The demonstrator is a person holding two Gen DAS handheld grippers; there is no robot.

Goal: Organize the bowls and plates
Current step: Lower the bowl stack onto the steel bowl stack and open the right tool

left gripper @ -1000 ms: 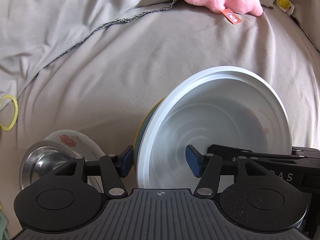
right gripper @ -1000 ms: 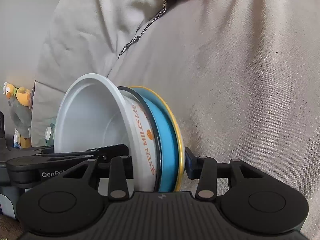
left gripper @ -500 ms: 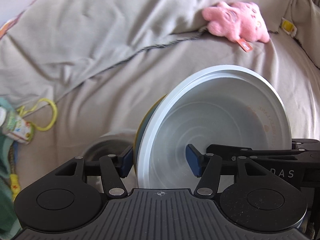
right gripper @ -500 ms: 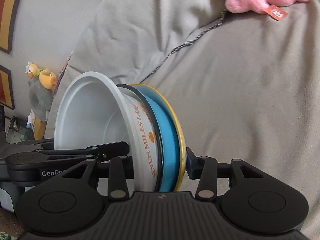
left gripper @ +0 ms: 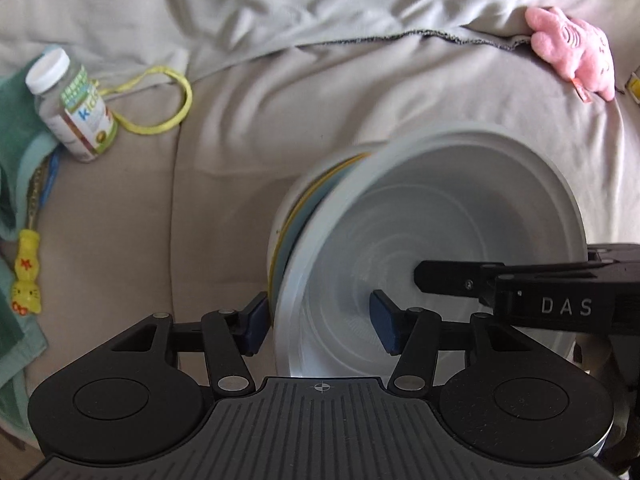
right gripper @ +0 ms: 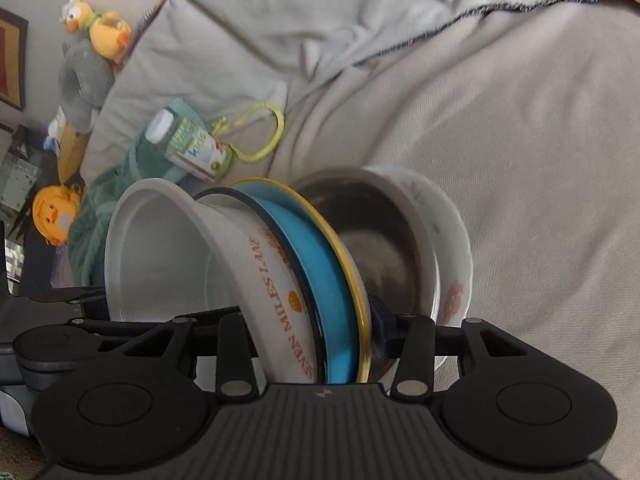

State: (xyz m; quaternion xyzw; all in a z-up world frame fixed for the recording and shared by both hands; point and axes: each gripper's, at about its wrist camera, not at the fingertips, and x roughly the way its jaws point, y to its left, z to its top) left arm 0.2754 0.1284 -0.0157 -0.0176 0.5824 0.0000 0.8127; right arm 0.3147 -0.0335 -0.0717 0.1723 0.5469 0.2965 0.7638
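Both grippers on the same stack: white bowl (right gripper: 168,264) lettered "SEVEN MILES LANE" nested in a blue plate (right gripper: 324,280) with a yellow rim, held on edge above the grey couch cover (right gripper: 520,160). Right gripper (right gripper: 304,332) clamped across bowl wall and plate. Left gripper (left gripper: 320,320) straddles the stack, jaws closing; left pad near the plate's back, contact probably not made, blur hides it. Steel bowl (right gripper: 376,240) sits in a floral bowl (right gripper: 448,240) right behind the stack. Vitamin bottle (left gripper: 72,104) lies well off left.
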